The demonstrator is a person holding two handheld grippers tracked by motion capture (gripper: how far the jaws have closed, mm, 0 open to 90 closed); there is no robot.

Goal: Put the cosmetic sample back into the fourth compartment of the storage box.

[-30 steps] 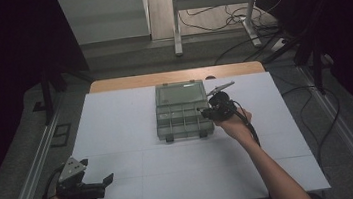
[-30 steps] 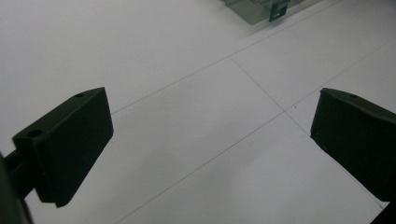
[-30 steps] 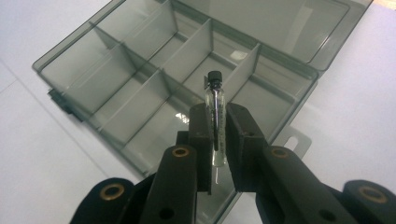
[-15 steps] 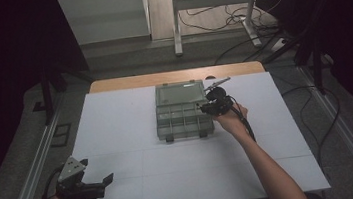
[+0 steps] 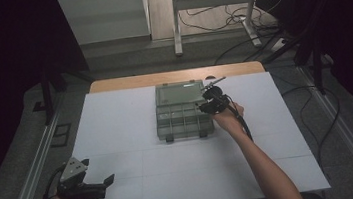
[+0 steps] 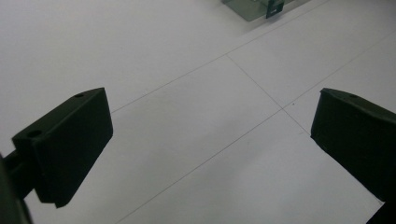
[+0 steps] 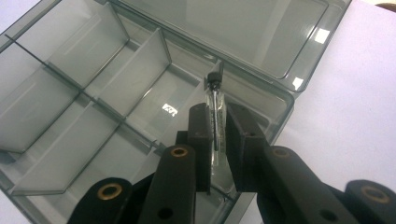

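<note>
A small clear vial [image 7: 215, 100] with a black cap sits clamped between the jaws of the right gripper [image 7: 218, 140], its capped end sticking out beyond the tips. Directly beneath it lies an open grey compartment box [image 7: 93, 102], the vial over a compartment near the hinged lid [image 7: 243, 32]. The left gripper [image 6: 210, 140] hovers well apart over the bare white table [image 6: 163, 56], jaws spread wide, holding nothing
</note>
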